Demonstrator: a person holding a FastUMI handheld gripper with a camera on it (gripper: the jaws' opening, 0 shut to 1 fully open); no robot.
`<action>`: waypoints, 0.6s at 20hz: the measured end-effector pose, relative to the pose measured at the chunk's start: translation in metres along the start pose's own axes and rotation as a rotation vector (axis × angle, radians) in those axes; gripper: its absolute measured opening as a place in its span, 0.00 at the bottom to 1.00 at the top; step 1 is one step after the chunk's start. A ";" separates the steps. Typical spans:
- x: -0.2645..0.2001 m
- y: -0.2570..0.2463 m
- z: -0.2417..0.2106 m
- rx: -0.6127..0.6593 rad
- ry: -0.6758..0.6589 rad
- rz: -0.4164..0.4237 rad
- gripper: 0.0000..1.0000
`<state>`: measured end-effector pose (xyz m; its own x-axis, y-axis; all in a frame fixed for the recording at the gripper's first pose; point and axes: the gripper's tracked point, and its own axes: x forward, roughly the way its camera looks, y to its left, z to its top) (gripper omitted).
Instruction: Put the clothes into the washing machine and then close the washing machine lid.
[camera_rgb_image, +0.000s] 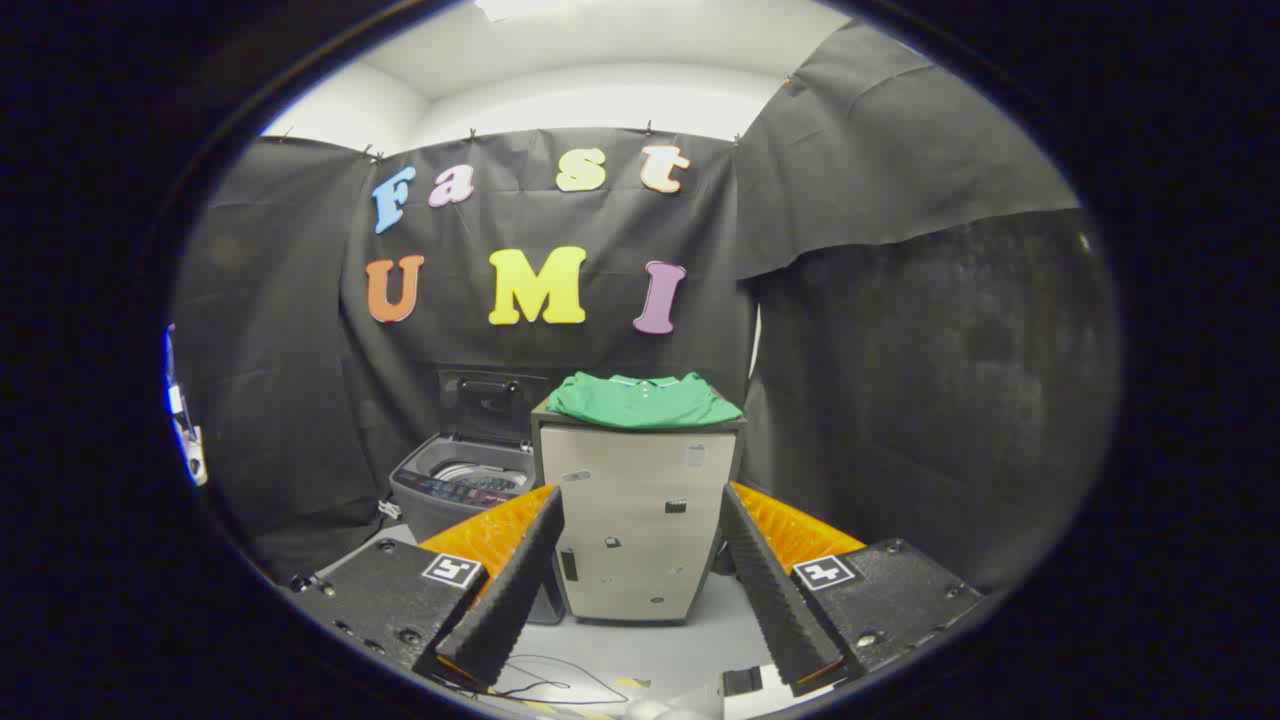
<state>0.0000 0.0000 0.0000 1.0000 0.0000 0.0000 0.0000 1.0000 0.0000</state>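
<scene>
A folded green shirt (643, 400) lies on top of a pale cabinet (637, 530), straight ahead of the claw (640, 580) and well beyond its tips. The shirt sits higher than the fingers, its long side running left to right across the line the claw points along, collar toward the black cloth wall behind.

The claw is spread wide — its two black ribbed fingers (510, 590) stand well apart, with the front of the cabinet showing in the gap between them. Nothing is held and nothing is touched; the fingers frame the cabinet without reaching it.

Ahead and to the left of the claw, beside the cabinet and lower than its top, stands the washing machine (462, 485). Its lid (490, 400) is raised upright against the wall, and the drum opening is open to view.

My reading: the task has not really begun. The coming move looks like a lift and a push forward — up to the cabinet top, onto the shirt's near edge — then a carry to the left and down into the drum.
</scene>
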 end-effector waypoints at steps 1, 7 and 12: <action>0.001 0.000 0.000 0.009 -0.001 0.000 0.98; 0.008 -0.005 0.003 0.004 -0.010 -0.004 0.98; 0.009 -0.007 0.001 -0.012 0.003 -0.002 0.98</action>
<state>0.0086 -0.0071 0.0015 1.0000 -0.0016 -0.0032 0.0016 0.9999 -0.0123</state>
